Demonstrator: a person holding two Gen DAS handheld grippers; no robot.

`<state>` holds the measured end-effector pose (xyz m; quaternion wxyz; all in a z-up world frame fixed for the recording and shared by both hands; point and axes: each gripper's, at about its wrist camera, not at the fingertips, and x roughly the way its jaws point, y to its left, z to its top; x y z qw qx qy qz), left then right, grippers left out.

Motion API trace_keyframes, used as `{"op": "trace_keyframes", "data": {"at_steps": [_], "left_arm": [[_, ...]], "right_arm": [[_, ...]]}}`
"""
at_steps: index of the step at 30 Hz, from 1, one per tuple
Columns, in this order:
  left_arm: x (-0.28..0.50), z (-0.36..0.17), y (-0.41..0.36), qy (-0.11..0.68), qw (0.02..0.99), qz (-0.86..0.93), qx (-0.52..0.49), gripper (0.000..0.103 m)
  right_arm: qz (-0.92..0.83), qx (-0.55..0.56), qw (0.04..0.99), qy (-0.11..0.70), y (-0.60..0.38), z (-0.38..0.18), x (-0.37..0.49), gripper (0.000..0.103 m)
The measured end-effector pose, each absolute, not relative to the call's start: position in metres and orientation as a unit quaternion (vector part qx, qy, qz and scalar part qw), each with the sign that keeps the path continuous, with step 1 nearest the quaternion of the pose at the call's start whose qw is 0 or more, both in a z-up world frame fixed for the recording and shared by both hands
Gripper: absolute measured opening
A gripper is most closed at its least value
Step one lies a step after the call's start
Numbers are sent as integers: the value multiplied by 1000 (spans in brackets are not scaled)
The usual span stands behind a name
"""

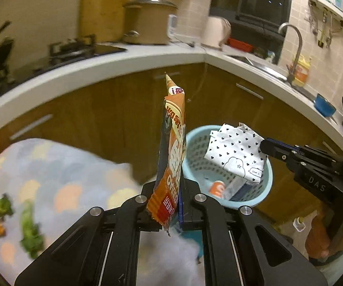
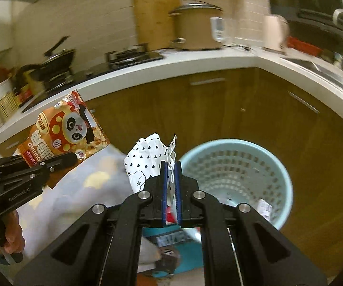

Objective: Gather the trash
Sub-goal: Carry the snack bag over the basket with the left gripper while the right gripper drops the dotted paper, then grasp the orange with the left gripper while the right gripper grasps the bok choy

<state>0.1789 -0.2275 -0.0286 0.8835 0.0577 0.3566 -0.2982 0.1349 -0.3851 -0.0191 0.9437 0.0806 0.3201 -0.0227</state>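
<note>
While the left claw [image 1: 169, 205] pinches the snack bag [image 1: 172, 147], the right claw [image 2: 171, 181] pinches the heart paper [image 2: 147, 162], bin [image 2: 283, 166] at two o'clock.

Left gripper [image 1: 169, 205], right gripper [image 2: 170, 188]: jaws clamped.

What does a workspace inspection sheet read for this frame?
Surface: patterned cloth, blurred.
Job's things: orange snack bag and heart-print wrapper, both held; blue basket already holds some trash.
Clutter: toy vegetables on the cloth.
Grippers: left gripper shut on the snack bag; right gripper shut on the wrapper.
Cables: thin cord down the cabinet.
Surroundings: kitchen counter, cooker pot, faucet.
</note>
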Motion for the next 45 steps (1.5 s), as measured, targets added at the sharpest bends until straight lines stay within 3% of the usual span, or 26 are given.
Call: {"op": "trace_keyframes", "data": {"at_steps": [17,19,21,23,25,29,36,45], "left_arm": [[211,-113,-351,433,812,-376,111,7],[213,-121,-355,436,809,-377,120,15],[215,-125,-357,440,807,-372,128,31],[215,-125,-357,437,809,-371,129,37],[216,-125,-354,436,810,-371,126,45],[216,-122,-349,433,812,-371,122,45],[202,-91,-312,409,833,-362,90,45],[188,-39,-209,371,873,-315,19,50]], "right_arm": [[-137,151,899,388,-478,-108,142,5],[-143,155,894,396,-483,-114,144,6],[-139,163,889,404,-488,-120,149,8],[-141,162,887,410,-491,-126,152,9],[-137,164,886,412,-489,-127,150,9],[-126,166,888,409,-484,-124,148,10],[-87,151,909,378,-453,-92,146,27],[2,103,933,346,-368,-48,159,28]]}}
